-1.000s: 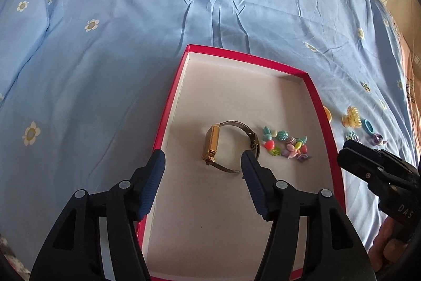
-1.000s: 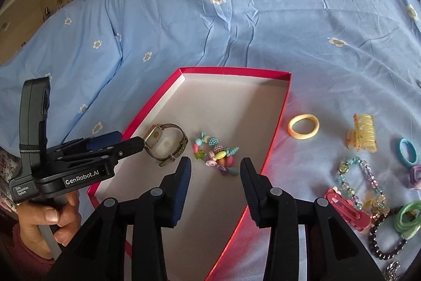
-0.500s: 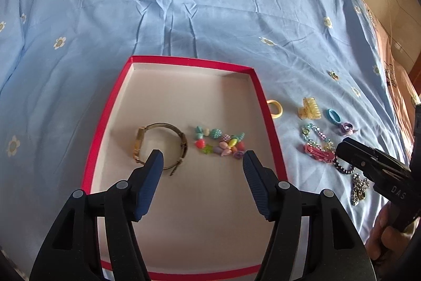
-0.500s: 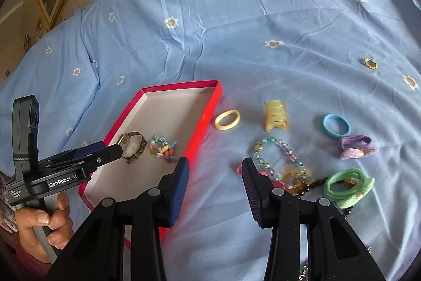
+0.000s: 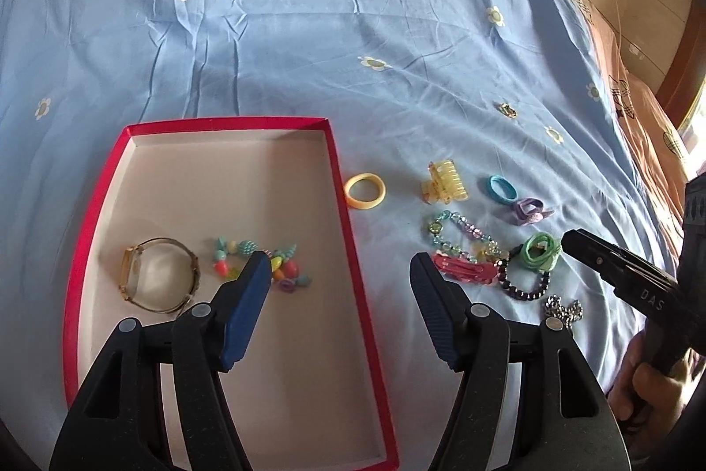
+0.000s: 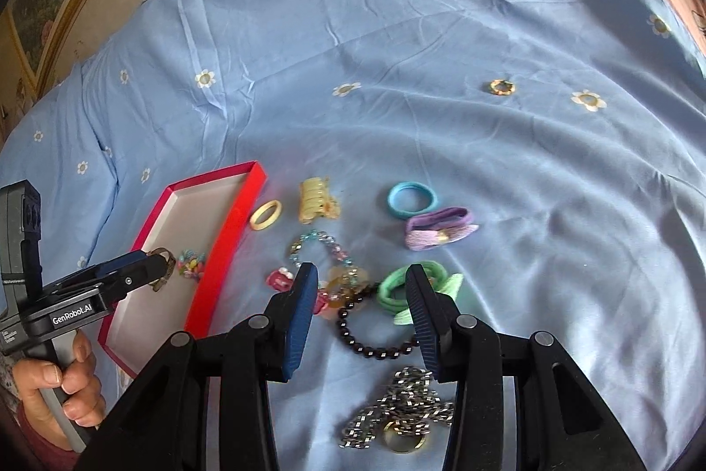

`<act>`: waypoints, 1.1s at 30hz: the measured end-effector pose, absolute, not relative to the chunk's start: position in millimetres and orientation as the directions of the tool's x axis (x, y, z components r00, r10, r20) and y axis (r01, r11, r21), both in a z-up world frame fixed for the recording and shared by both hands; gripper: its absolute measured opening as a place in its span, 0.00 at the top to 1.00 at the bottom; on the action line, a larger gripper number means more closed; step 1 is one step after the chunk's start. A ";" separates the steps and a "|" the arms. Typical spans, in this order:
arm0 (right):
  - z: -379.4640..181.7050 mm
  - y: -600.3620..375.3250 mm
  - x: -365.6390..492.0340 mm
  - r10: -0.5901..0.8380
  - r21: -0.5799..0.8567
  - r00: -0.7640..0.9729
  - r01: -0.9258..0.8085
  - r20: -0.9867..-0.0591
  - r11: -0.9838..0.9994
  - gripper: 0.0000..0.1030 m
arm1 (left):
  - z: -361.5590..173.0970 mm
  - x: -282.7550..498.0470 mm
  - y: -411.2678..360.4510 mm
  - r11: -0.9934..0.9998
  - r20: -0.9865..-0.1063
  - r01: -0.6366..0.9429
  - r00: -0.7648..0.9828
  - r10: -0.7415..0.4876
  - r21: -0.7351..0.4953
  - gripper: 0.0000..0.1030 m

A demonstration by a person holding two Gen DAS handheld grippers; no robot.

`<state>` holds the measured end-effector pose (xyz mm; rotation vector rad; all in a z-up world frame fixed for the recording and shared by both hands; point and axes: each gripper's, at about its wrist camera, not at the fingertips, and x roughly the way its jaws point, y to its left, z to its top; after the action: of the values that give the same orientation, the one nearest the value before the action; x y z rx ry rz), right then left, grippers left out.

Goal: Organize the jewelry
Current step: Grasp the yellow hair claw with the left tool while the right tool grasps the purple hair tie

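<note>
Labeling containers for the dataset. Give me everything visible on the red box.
The red box is a shallow rectangular tray, seemingly cardboard, with low red walls and a pale, whitish inside. It has no lid and lies flat on the blue flowered bedsheet. Inside lie a gold wristwatch and, to its right, a multicolored bead bracelet, apart from each other. A yellow hair tie lies just outside its right wall. No gripper touches it.

Bright, soft daylight; sharp centre, fisheye-warped dark edges.
</note>
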<state>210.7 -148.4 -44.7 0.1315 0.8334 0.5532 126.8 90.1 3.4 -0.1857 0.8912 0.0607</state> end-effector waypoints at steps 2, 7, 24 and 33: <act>-45.0 -157.6 215.8 0.491 0.315 0.557 -0.385 -0.670 0.867 0.58 | 4.6 134.9 83.0 0.983 -0.777 -0.117 0.628 -0.036 -0.140 0.35; -48.6 -169.7 228.9 0.466 0.312 0.572 -0.351 -0.675 0.883 0.58 | 2.5 158.9 64.0 0.987 -0.783 -0.081 0.619 -0.058 -0.138 0.32; -73.5 -166.0 278.1 0.476 0.358 0.498 -0.318 -0.724 0.878 0.59 | -40.8 250.2 25.3 0.992 -0.843 -0.049 0.533 -0.073 -0.117 0.29; -79.8 -163.3 282.4 0.475 0.348 0.491 -0.332 -0.730 0.877 0.92 | -47.4 253.5 22.4 0.992 -0.841 -0.006 0.531 -0.106 -0.128 0.64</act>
<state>282.4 -163.3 -79.8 0.1688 0.9367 0.4927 253.5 22.4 -47.4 -0.1202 1.0102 -0.0600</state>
